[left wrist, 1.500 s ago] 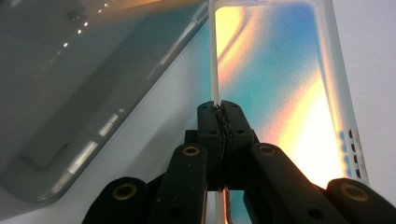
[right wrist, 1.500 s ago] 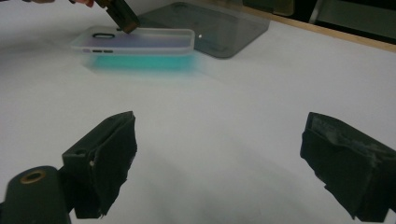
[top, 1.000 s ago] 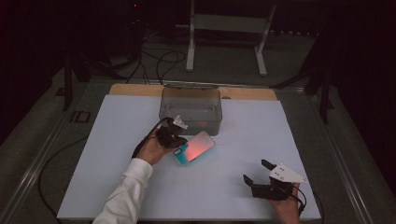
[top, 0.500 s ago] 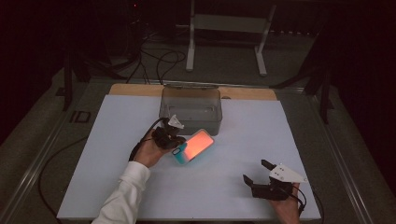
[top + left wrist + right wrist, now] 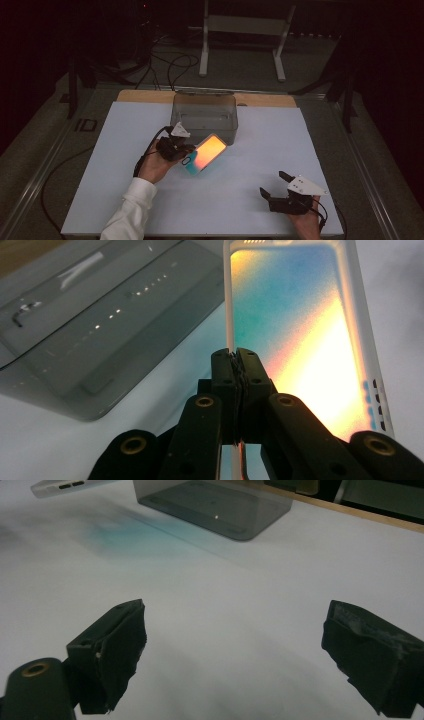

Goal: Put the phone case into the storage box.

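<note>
While left gripper [image 5: 235,357] pinches phone case [image 5: 208,153], long axis points toward clear box [image 5: 204,116].

The phone case [image 5: 300,335] looks like glossy plastic with an iridescent sheen running from teal to orange, framed by a smooth, milky white rim. The box [image 5: 204,114] is smoky, see-through plastic, smooth enough to catch small glints of light. The table cover [image 5: 320,150] is matt white, like paper, over a wooden board [image 5: 145,96]. The right gripper [image 5: 250,655] has rough, matt black pads.
</note>
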The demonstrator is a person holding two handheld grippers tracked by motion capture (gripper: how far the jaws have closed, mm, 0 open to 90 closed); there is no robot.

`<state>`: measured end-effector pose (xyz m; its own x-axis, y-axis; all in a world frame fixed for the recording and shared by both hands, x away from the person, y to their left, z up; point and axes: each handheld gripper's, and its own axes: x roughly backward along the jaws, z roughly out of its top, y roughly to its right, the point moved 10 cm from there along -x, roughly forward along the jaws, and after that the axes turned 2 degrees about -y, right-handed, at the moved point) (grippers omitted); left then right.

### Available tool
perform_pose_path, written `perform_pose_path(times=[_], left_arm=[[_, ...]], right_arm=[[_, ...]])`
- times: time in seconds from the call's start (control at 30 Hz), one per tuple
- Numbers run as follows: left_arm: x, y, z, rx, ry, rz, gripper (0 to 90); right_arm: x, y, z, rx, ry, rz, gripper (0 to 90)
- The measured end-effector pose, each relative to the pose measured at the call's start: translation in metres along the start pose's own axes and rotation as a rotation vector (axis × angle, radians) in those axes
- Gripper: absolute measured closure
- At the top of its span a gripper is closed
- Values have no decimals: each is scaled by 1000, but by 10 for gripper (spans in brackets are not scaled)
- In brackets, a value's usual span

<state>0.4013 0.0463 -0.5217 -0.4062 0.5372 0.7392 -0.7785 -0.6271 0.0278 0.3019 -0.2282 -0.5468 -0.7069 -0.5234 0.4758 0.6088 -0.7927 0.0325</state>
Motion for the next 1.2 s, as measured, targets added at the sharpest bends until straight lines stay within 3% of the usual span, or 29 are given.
perform_pose_path(times=[0.3,0.87,1.2], left_arm=[[13,-2,-3,27,49,31,891],[35,-9,-11,141,192,108,891],[42,-11,-17,166,250,156,891]], right_arm=[[-1,-2,0,-3,-4,4,106],[-3,-3,1,-11,-5,14,105],[-7,-7,4,-20,0,26,105]])
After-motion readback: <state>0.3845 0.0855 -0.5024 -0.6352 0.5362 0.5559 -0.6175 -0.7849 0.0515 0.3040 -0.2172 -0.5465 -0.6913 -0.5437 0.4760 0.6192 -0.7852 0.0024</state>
